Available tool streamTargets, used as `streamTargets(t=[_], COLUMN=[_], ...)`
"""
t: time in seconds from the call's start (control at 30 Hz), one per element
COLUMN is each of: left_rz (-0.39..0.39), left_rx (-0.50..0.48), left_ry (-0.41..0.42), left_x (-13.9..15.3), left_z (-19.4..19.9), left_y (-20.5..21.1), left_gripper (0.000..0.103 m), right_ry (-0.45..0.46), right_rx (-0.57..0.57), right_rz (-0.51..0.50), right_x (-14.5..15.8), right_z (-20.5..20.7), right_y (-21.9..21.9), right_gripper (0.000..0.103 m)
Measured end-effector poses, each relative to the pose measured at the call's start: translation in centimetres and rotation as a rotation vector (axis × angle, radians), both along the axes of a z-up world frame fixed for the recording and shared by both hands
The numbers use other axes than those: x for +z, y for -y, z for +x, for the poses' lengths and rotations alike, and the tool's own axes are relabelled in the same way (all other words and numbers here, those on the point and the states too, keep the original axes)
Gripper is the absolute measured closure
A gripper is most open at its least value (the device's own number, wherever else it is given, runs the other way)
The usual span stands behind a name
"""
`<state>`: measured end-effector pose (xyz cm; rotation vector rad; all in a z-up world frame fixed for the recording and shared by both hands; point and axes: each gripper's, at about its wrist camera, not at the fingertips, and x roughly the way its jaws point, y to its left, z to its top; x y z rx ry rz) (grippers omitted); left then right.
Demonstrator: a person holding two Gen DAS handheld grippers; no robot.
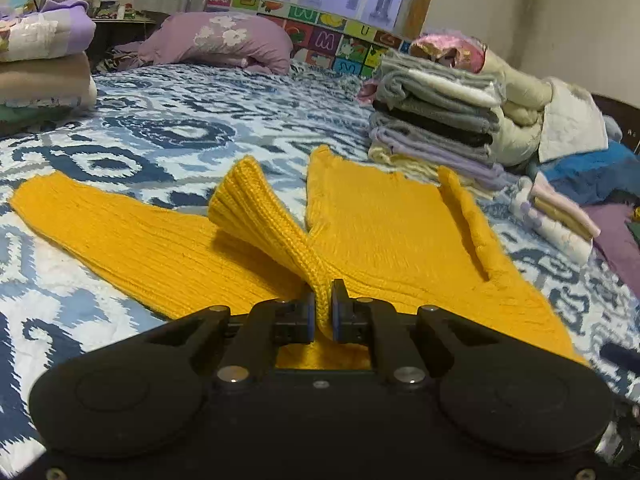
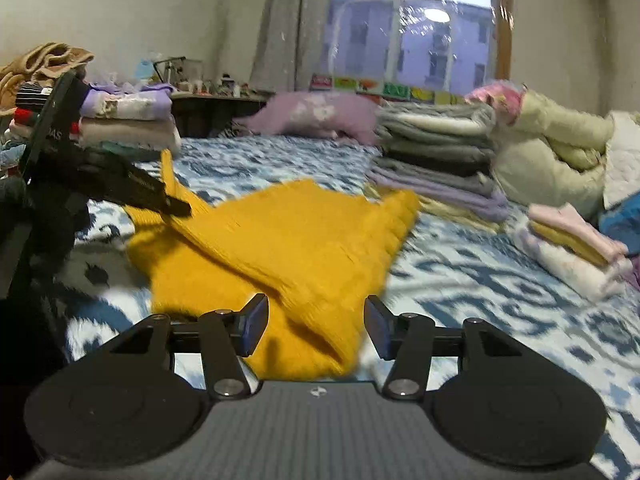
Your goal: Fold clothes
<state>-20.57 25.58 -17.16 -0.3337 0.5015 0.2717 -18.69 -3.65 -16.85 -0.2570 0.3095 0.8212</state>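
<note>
One yellow knitted sweater [image 1: 392, 232] is spread on the bed [image 1: 168, 128], whose cover is patterned in blue and white. A ribbed part of the sweater is raised off the body of the garment and is pinched between the pads of the left hand-held gripper [image 1: 323, 308], which is clenched on the knit. The right hand-held gripper [image 2: 316, 324] is released: its jaws stand apart, and a corner of the sweater lies between them without being pressed by either pad. Because of motion blur in the right wrist view, finer detail of the knit cannot be told. A stack of folded clothes [image 1: 436, 120] is located beyond the sweater, to its right. A purple floral pillow [image 1: 224, 40] is located behind the sweater, at the far end of the bed.
</note>
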Motion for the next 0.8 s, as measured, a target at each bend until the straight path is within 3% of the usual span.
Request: streamTargets(t=[0.07,0.1,0.13,0.17,0.23,0.4,0.53,0.6,0.8], left_rz=[0.005,0.017,0.048,0.08,0.113,0.098,0.149,0.187,0.3], left_rx=[-0.01,-0.005,0.018,0.035,0.033,-0.088,-0.241,-0.317,-0.51], left_ry=[-0.015,-0.023,-0.027,-0.021,-0.009,0.024,0.012,0.0,-0.06], left_x=[-0.1,0.1,0.6,1.2,2.5,5.4,6.8,7.4,6.7], left_z=[0.1,0.1,-0.1,-0.3,-0.4,2.5,8.6,12.2,21.1], left_y=[-0.2,-0.2,-0.3,-0.4,-0.5,1.0,4.6,6.7,11.0], left_gripper=[0.092,0.074,0.063,0.059,0.06,0.06,0.06,0.069,0.078], right_ry=[-0.009,-0.056,-0.121,-0.155,-0.112,-0.095,-0.058,-0.076,-0.13], right_rx=[0.006,0.003,0.012,0.026,0.048,0.05,0.015,0.02,0.081], right_rz=[0.006,-0.009,-0.036,-0.063,-0.103,-0.042,0.004,-0.015,-0.044], right_x=[-0.2,-0.6,-1.2,-1.7,-1.6,-0.9,-0.9,-1.3,-1.7], right_z=[0.8,1.6,2.4,2.7,2.0,2.0,2.5,2.9,2.9], right_y=[-1.4,-2.2,-2.9,-3.4,-4.1,-3.4,-3.4,-4.1,-4.9], right_gripper=[0.047,0.046,0.043,0.04,0.038,0.039,0.039,0.038,0.034])
